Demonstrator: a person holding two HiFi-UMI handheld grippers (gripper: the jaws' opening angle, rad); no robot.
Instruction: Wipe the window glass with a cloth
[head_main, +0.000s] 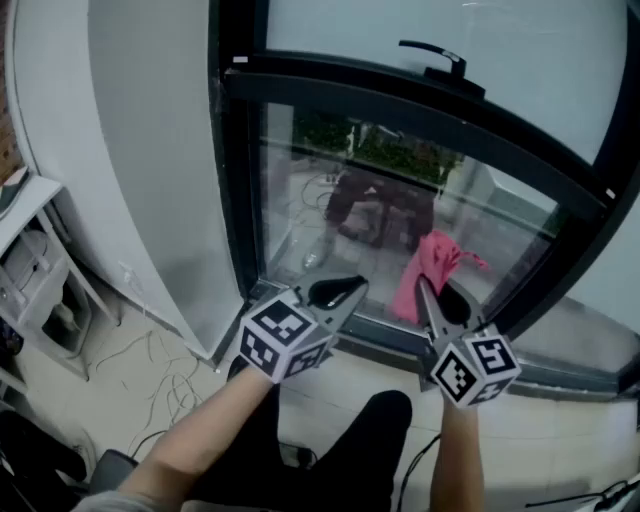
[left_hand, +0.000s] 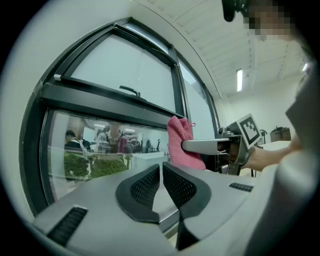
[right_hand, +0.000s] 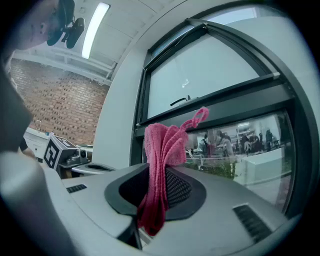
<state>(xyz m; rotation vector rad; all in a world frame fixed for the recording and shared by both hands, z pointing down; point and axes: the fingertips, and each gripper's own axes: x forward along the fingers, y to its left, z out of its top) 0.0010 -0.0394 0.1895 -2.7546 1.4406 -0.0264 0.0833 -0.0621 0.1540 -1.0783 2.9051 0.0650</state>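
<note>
The right tool (head_main: 432, 300) is clamped on the pink cloth (head_main: 432, 262), bunched just before the lower window glass (head_main: 330, 190). The left tool (head_main: 338, 292) has its jaws together on nothing. A good wipe probably needs the cloth pressed flat to the pane and drawn in overlapping strokes. Reflections muddle the pane, so cloth-to-glass contact is unclear.

Office room: brick wall (right_hand: 50, 107), strip light (right_hand: 94, 22).
</note>
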